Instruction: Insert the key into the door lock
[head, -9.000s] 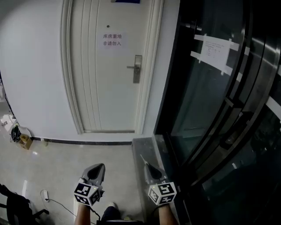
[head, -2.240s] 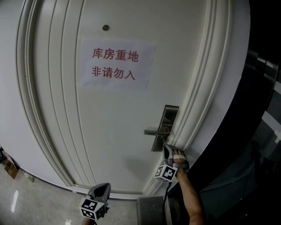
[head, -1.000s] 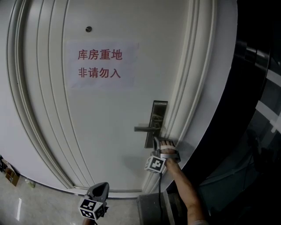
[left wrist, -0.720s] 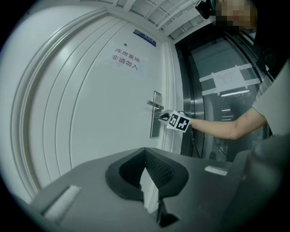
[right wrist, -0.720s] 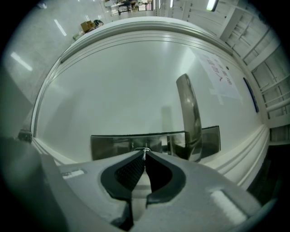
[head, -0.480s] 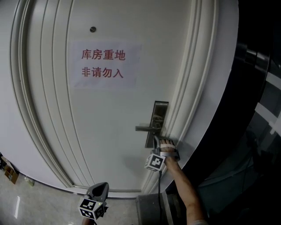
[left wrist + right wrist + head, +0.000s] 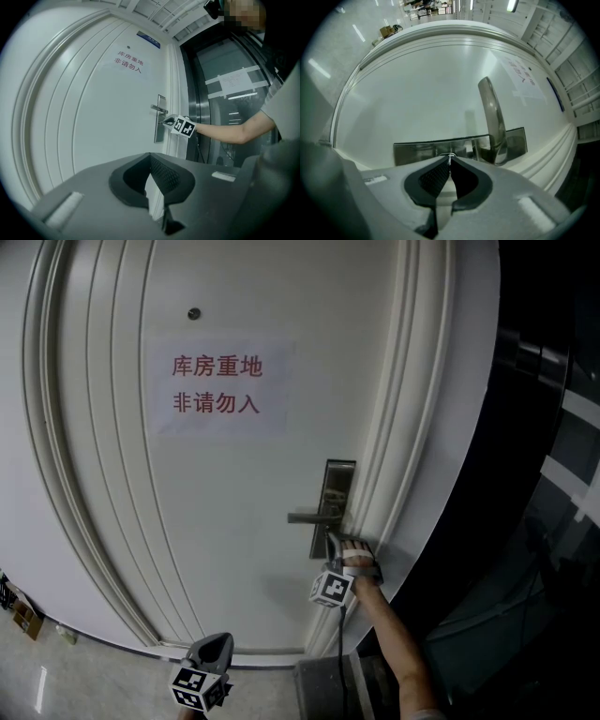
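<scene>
A white door (image 7: 225,521) carries a steel lock plate (image 7: 334,486) with a lever handle (image 7: 309,517). My right gripper (image 7: 335,542) points level at the plate's lower end, under the handle. It is shut on a small metal key (image 7: 450,156), of which only the tip shows past the jaw ends, right at the lock plate (image 7: 417,151). Whether the key sits in the keyhole is hidden. The handle (image 7: 493,117) stands just right of the jaws. My left gripper (image 7: 217,641) hangs low and away from the door, shut and holding nothing (image 7: 150,158).
A paper notice with red characters (image 7: 217,385) is stuck on the door above the lock. The moulded door frame (image 7: 412,427) runs just right of the plate, with dark glass panels (image 7: 544,521) beyond it. Tiled floor (image 7: 37,681) shows at the lower left.
Since the oldest frame the person has walked up to the door and the right gripper has risen to the lock plate. Over the last second neither gripper has moved.
</scene>
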Demonstrator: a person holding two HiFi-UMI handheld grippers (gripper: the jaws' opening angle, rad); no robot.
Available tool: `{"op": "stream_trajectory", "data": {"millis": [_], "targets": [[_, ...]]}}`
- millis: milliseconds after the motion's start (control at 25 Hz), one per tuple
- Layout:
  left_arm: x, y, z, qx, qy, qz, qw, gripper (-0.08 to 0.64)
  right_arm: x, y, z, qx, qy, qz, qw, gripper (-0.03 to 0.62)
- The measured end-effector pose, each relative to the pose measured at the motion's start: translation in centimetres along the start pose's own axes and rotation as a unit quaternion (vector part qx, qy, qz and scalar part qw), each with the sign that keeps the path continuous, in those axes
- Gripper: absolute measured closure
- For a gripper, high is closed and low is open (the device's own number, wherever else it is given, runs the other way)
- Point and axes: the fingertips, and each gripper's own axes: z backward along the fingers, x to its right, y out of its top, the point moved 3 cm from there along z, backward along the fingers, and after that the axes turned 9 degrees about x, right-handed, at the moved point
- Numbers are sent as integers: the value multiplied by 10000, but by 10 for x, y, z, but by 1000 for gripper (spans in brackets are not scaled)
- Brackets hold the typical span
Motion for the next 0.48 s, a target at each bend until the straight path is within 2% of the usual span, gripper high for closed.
{"op": "stream_trajectory", "data": {"millis": [80,240,360,480], "targets": [[2,0,1,4,-2,-6,10000,557,-3,-1,0,78,-10,-148,9999,577],[3,0,5,4,13,-24,10000,557,-3,2,7,100,97,-484,9987,527],[3,2,8,13,34,-33,10000,557,-5,5,12,156,203,-695,9973,458],[6,3,10,7,9,-45,10000,557,-9,2,16,143,232,-705,9971,402]]}}
